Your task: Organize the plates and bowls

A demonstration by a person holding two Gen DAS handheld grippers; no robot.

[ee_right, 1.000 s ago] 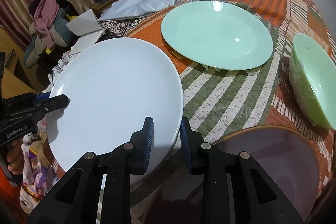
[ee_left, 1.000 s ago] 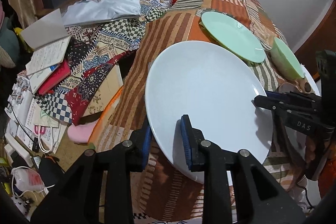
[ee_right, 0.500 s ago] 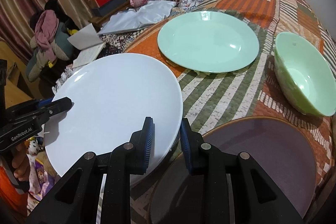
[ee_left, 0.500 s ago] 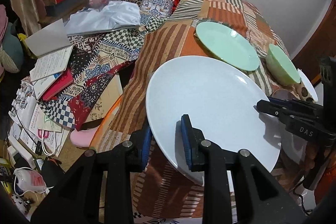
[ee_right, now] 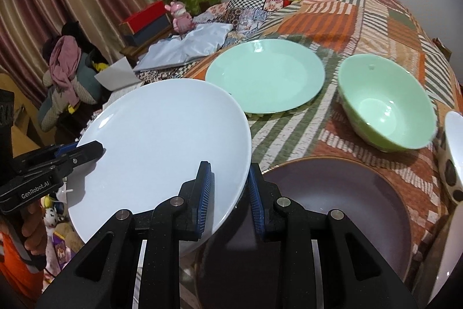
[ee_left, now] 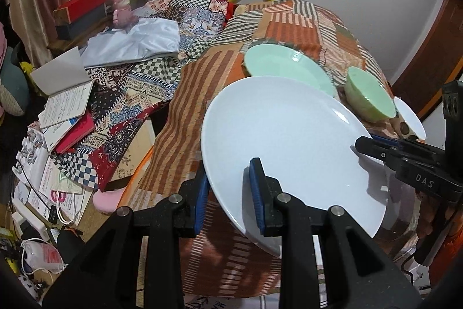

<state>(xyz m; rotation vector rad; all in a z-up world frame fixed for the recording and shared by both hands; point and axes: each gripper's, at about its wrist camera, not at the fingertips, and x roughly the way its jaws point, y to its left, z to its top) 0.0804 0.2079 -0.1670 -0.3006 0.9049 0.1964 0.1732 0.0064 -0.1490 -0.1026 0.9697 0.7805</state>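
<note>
The large round white ceramic plate (ee_left: 289,141), pinched at opposite rims by the left gripper (ee_left: 228,190) and the right gripper (ee_right: 230,187), is rising away from the striped patchwork tablecloth (ee_right: 289,129) — more cloth is showing beyond its far edge. The mint-green plate (ee_right: 264,76) and the mint-green bowl (ee_right: 386,103) are shrinking into the distance — the bowl's whole rim is coming into the right wrist view.

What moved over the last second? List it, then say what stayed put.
The white plate, gripped at opposite rim edges by the left gripper and right gripper, has been lifted up and back from the table; the green plate and green bowl now look farther away, and the spotted bowl has come into view. Both grips stayed as they were, and the green dishes and purple plate stayed put.
</note>
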